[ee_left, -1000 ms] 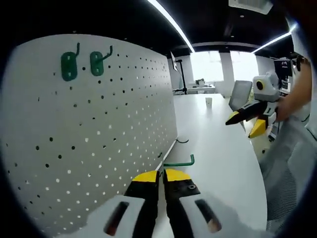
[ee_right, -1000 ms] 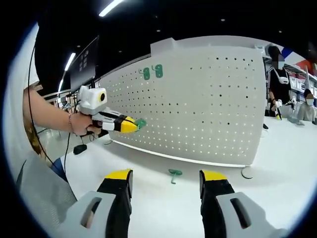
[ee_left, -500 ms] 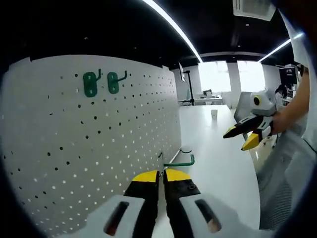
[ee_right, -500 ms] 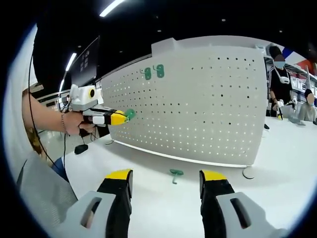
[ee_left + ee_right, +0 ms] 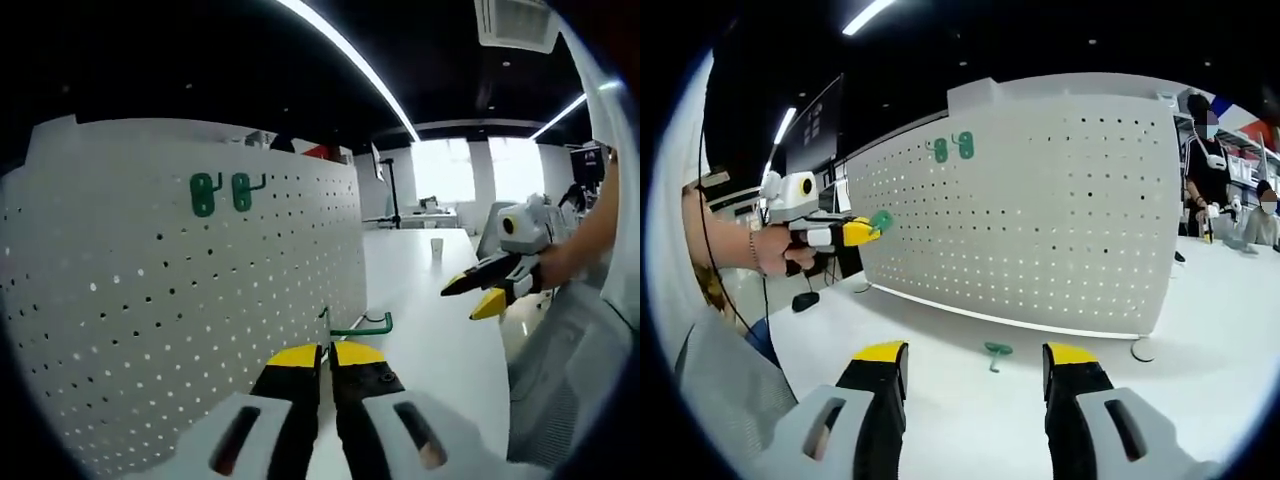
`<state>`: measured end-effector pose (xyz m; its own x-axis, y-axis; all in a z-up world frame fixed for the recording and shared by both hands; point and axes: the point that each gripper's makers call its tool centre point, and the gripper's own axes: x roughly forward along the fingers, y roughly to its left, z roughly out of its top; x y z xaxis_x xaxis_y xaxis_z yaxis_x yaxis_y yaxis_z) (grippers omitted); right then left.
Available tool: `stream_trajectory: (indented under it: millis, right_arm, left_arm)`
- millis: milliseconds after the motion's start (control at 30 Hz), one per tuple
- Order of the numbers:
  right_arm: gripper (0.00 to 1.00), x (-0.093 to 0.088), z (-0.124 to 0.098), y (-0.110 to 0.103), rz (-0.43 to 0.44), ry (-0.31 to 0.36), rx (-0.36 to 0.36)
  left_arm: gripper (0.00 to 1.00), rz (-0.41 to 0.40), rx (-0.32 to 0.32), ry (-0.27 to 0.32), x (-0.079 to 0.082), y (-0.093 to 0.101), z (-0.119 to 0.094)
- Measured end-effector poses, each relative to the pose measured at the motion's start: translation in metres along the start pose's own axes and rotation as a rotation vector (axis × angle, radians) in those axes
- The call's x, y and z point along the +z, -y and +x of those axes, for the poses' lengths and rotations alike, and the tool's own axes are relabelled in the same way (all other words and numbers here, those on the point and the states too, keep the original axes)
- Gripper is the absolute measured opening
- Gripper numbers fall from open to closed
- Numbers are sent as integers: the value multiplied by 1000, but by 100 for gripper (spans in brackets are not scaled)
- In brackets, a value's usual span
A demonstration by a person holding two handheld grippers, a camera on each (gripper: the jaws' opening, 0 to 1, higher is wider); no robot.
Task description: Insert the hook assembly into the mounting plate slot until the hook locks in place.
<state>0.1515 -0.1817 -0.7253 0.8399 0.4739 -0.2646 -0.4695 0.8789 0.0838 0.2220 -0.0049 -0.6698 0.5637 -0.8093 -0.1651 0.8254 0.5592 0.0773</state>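
Observation:
The white pegboard (image 5: 1040,210) stands upright on the table, with two green hooks (image 5: 952,148) mounted near its top. In the left gripper view the same board (image 5: 170,320) fills the left side, its two hooks (image 5: 222,192) high up. My left gripper (image 5: 326,350) is shut on a green hook assembly (image 5: 358,325), held off the board's face. From the right gripper view, that left gripper (image 5: 852,232) holds the hook (image 5: 881,220) left of the board. My right gripper (image 5: 975,352) is open above the table, a loose green hook (image 5: 993,352) lying ahead of it.
The white table (image 5: 940,420) runs in front of the board. The board's round foot (image 5: 1137,348) sits at its right end. A dark object (image 5: 805,298) lies at the far left. People stand at the back right (image 5: 1205,170). A cup (image 5: 437,245) stands far down the table.
My left gripper, with the hook in it, has drawn back from the pegboard, shifting left in the right gripper view. The right gripper has stayed put and open.

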Motion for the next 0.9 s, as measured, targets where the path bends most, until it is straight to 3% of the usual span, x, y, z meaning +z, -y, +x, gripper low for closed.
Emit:
stream_trajectory:
  millis: [400, 900]
  right_arm:
    - [52, 0, 0, -2, -2, 0, 6]
    - [52, 0, 0, -4, -7, -5, 13]
  left_arm:
    - [4, -37, 24, 21, -3, 18, -18]
    - [4, -47, 51, 44, 4, 11, -20]
